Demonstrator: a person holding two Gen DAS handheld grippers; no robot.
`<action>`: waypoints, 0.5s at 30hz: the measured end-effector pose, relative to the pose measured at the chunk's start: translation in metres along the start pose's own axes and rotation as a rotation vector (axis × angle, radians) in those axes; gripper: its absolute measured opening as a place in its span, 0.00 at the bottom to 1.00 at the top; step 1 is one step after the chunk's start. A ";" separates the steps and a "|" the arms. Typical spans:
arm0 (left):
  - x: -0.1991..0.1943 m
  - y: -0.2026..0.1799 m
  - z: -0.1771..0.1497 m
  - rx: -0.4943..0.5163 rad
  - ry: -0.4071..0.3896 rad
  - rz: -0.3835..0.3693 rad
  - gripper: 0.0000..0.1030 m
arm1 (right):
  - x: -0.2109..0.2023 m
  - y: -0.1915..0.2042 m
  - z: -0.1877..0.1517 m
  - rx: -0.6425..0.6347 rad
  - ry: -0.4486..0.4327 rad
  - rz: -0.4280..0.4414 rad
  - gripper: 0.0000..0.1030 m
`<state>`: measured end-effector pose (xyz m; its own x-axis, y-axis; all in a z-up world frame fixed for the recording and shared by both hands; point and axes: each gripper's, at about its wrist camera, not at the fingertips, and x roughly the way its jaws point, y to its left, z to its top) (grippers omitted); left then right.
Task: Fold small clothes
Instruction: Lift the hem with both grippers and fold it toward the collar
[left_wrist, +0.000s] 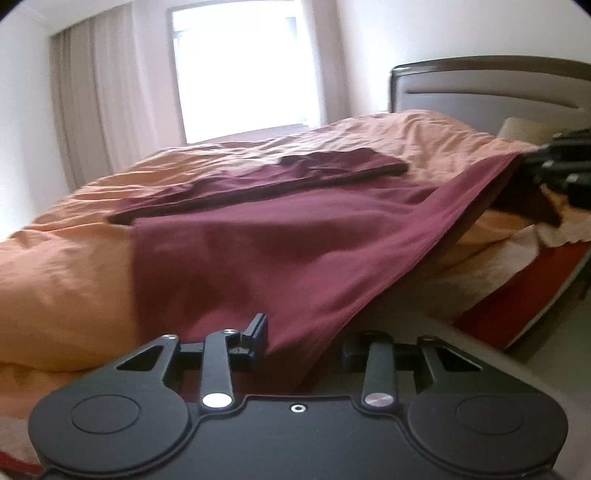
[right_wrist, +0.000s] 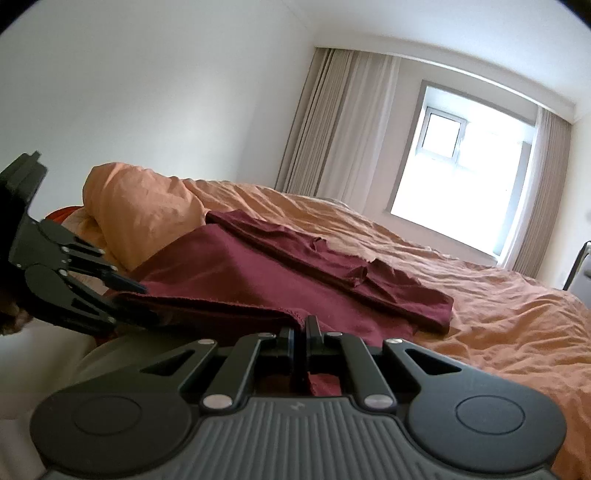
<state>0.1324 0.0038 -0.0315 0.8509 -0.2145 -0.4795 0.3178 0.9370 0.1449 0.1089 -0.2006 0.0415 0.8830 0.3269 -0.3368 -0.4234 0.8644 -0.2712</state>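
Note:
A maroon garment (left_wrist: 280, 243) lies spread on the orange duvet (left_wrist: 62, 280), its far part folded into a darker band (left_wrist: 258, 177). My left gripper (left_wrist: 304, 341) stands open at the near hem; cloth drapes between its fingers and hides the right one. In the right wrist view the left gripper (right_wrist: 147, 302) is at the left, its fingers either side of the hem. My right gripper (right_wrist: 303, 332) is shut on the garment (right_wrist: 236, 273), a scrap showing behind its fingers. It lifts the cloth's corner at the right edge of the left wrist view (left_wrist: 550, 166).
The duvet covers a wide bed with a grey headboard (left_wrist: 480, 92) and a pillow (left_wrist: 528, 127). A red bed base (left_wrist: 517, 306) and pale floor lie to the right. A bright window (right_wrist: 461, 177) with beige curtains (left_wrist: 88, 99) is beyond the bed.

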 end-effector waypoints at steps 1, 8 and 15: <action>-0.003 0.005 -0.003 -0.007 0.000 0.015 0.38 | 0.000 0.000 0.001 -0.002 -0.003 -0.001 0.06; -0.020 0.034 -0.015 -0.031 -0.005 0.107 0.32 | 0.001 0.001 0.000 0.004 -0.006 -0.021 0.06; -0.022 0.045 -0.023 -0.004 0.016 0.173 0.30 | 0.002 0.006 -0.007 -0.012 0.007 -0.054 0.06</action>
<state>0.1186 0.0571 -0.0341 0.8861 -0.0454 -0.4612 0.1652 0.9608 0.2228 0.1071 -0.1976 0.0328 0.9032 0.2771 -0.3276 -0.3777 0.8759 -0.3002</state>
